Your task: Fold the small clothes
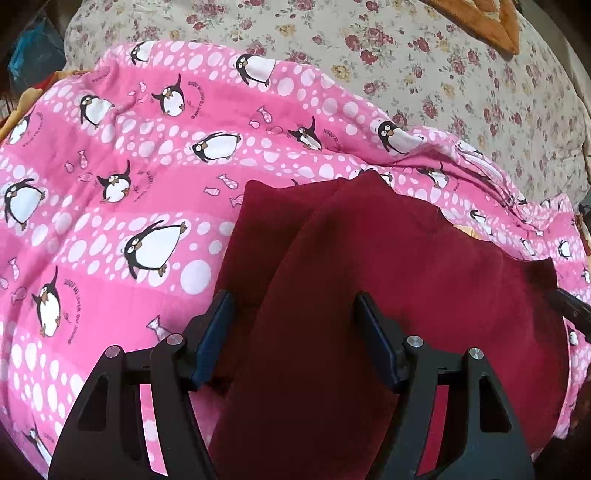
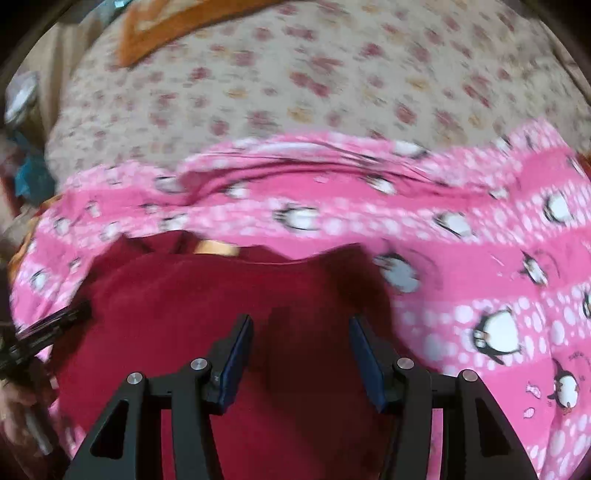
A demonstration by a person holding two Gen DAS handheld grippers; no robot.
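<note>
Here a dark red garment point(image 1: 388, 280) is seen lying on a pink penguin-print blanket point(image 1: 110, 192), which is spread over a bed covered by a cream floral sheet point(image 1: 424, 66). In the left wrist view the garment is shown near the camera, right of the middle, with one layer laid over another so that a long fold edge runs from the far tip toward the near edge. The left gripper point(image 1: 293, 306) is held over the near left part of the garment, its jaws parted and released, with red cloth seen in the gap between the blue pads but not pressed by them. At the right edge of that view a dark part of the other gripper is glimpsed beside the garment. In the right wrist view, which is blurred, the garment is spread across the near left and middle, and a small yellowish patch point(image 2: 218, 247) is seen at its far edge; what it is cannot be told. The right gripper point(image 2: 301, 325) is held above the garment's right portion, its jaws likewise apart and grasping nothing. An orange cloth point(image 1: 487, 22) is seen at the far side of the bed, well apart from the garment.
</note>
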